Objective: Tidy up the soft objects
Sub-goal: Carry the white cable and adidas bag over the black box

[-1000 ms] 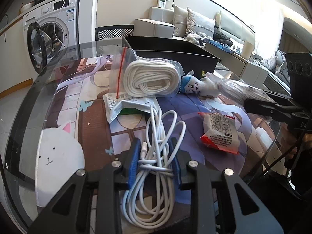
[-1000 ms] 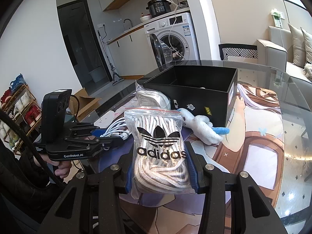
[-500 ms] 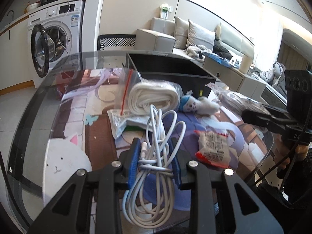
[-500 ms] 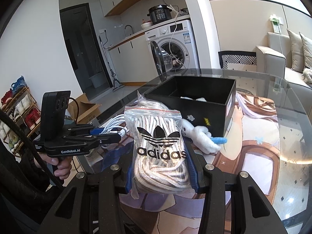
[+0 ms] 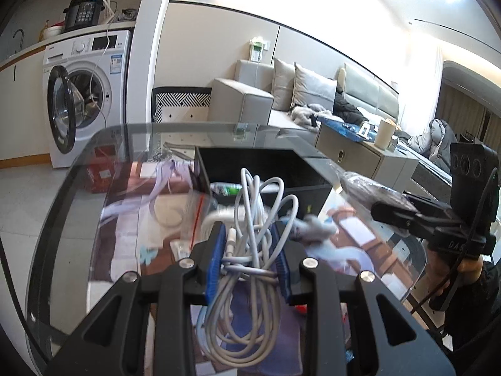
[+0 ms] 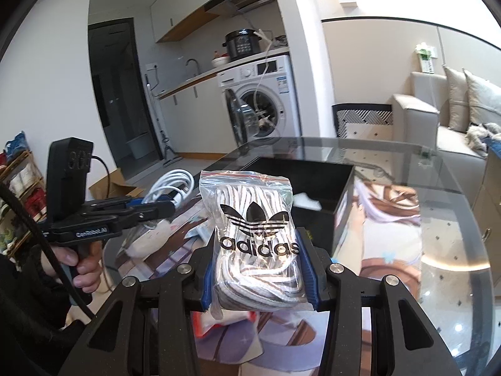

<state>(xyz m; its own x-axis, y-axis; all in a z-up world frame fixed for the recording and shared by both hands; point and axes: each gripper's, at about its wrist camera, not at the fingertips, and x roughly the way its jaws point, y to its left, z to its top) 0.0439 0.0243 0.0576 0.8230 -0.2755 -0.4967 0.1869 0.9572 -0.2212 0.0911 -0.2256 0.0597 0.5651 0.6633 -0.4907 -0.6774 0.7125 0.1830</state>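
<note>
Black box point(image 6: 316, 188) at twelve o'clock, open-topped, something white inside; bare glass desk point(image 6: 438, 238) toward three o'clock. Left gripper point(image 5: 249, 258) fingers clamped on white cable point(image 5: 250, 238); right gripper point(image 6: 260, 269) fingers squeezing bagged laces point(image 6: 253, 235).

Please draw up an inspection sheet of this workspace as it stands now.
Surface: round glass table over a cartoon-print mat.
Job's things: bundled white charging cable; clear zip bag of white laces with black Adidas logo; open black rectangular box.
Clutter: blurred blue-and-white plush toy; second clear bag of white cord.
Grippers: left hand-held gripper shut on the cable; right hand-held gripper shut on the lace bag.
Cables: black lead on each gripper.
Surroundings: white washing machine, grey sofa.
</note>
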